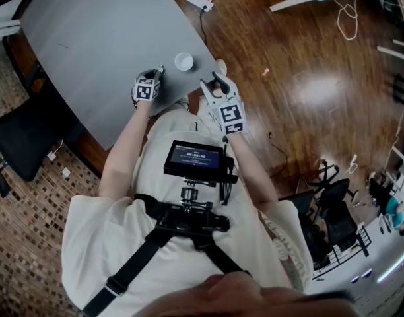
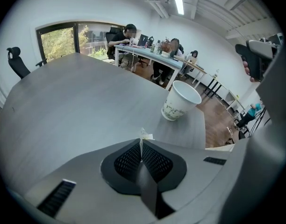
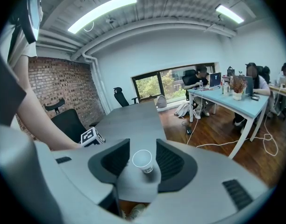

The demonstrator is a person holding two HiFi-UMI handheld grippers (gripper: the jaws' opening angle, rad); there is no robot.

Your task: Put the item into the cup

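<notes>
Left gripper view: the left gripper (image 2: 142, 144) has its jaws pressed together, and they pinch the item (image 2: 144, 136) right at their tips. Only a small piece of the item shows, sticking up past the dark ribbed pads (image 2: 126, 161). It is a thin, pale scrap, cream to white, with a slightly crumpled top edge; what it is made of cannot be told. The gripper and the item hang over the grey table (image 2: 77, 101), and the cup (image 2: 180, 100) stands ahead of them and off to the right, near but clearly apart from the item. The cup is white paper with a faint greenish print low on its side, upright, its mouth open to the top, close to the table's edge with the brown wooden floor (image 2: 218, 120) beyond it

In the head view the left gripper's tip points toward the cup from the left, and the cup sits on the table between the two grippers. The right gripper (image 1: 214, 83) is on the cup's other side, near the table's rim

In the right gripper view that gripper's jaws stand spread with nothing touching their pads. The cup shows in the gap between them but farther off, standing on the table, and the left gripper's marker cube (image 3: 90, 136) appears to the left
</notes>
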